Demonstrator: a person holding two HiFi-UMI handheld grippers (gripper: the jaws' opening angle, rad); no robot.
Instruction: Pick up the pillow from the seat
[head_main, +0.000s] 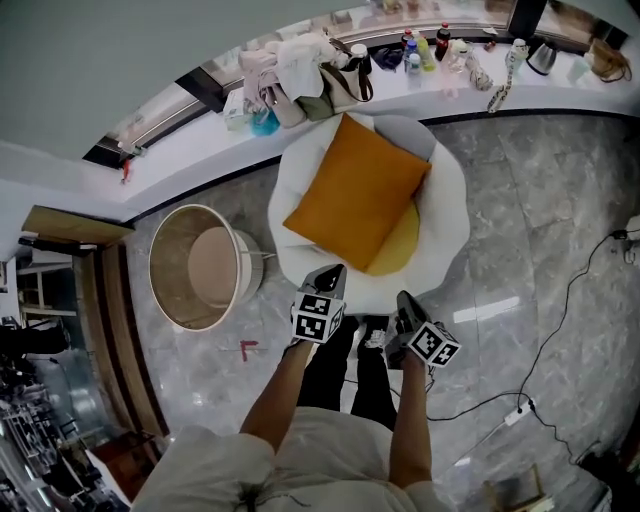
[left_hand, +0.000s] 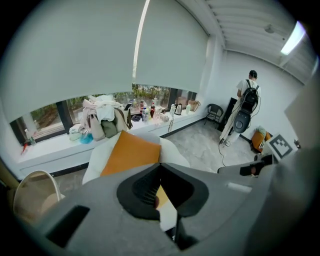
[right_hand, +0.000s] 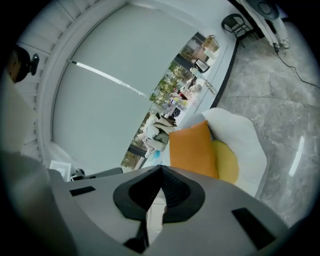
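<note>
An orange square pillow (head_main: 355, 190) leans against the back of a white round armchair (head_main: 450, 215), resting on its yellow seat cushion (head_main: 400, 248). My left gripper (head_main: 333, 272) hovers at the chair's near rim, just short of the pillow's lower corner, jaws together and empty. Slightly nearer me and to the right, my right gripper (head_main: 403, 298) is also shut with nothing in it. The left gripper view shows the pillow (left_hand: 131, 152) just beyond the closed jaws of the left gripper (left_hand: 160, 167). In the right gripper view the pillow (right_hand: 192, 150) lies ahead, right of the right gripper (right_hand: 161, 170).
A round wicker basket (head_main: 200, 265) stands left of the chair. The window sill (head_main: 200, 135) behind carries bags and bottles. A cable and power strip (head_main: 517, 413) lie on the marble floor at right. A person with a backpack (left_hand: 247, 102) stands far off.
</note>
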